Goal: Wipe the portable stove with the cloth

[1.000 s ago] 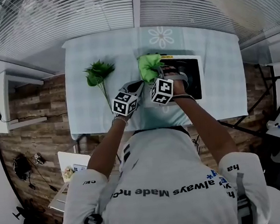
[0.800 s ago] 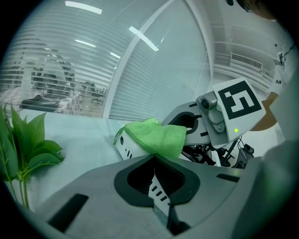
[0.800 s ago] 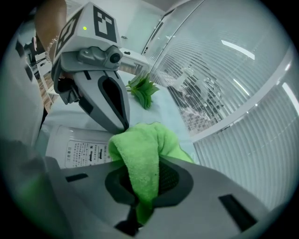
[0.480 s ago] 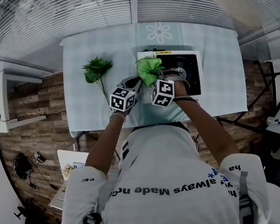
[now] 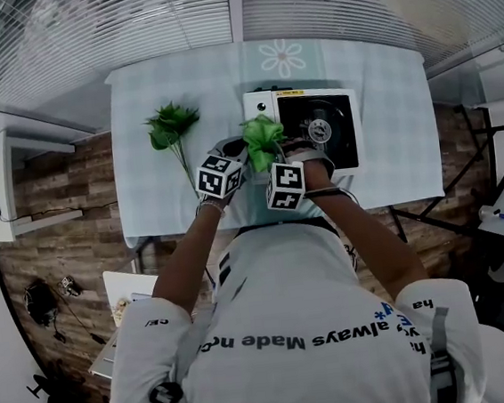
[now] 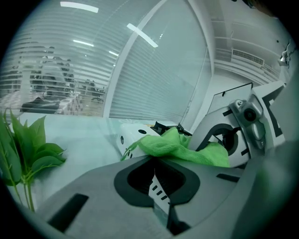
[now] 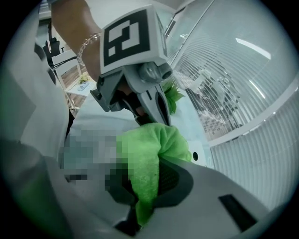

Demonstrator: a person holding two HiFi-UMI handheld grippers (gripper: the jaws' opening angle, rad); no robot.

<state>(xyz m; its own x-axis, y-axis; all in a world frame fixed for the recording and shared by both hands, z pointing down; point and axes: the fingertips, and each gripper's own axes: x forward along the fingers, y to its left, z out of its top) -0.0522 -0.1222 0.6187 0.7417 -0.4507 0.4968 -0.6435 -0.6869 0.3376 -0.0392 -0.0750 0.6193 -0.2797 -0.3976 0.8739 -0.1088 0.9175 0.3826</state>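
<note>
Pale checked fabric with a daisy print [image 5: 283,58] covers the table [image 5: 154,206], which carries everything here. The shirt [image 5: 292,326] of the person leaning over it has a line of print seen upside down, of which "always Made" can be read.

The portable stove [image 5: 339,138] sits on the right half of the table. It has a white body and a black top panel, with a round metal burner [image 5: 320,130] in the middle. A yellow label [image 5: 293,94] runs along its far edge, too small to read.

A leafy green sprig [image 5: 171,126] lies to the left of the stove, well apart from it.

The cloth [image 5: 263,137] is bright green and fluffy, bunched into a wad over the stove's near left corner. The right gripper [image 7: 152,172] is clamped on it, with folds spilling out over the jaws.

The left gripper [image 6: 155,161] has its jaws pressed together, their tips against the cloth's edge. Whether they nip a fold cannot be told.
</note>
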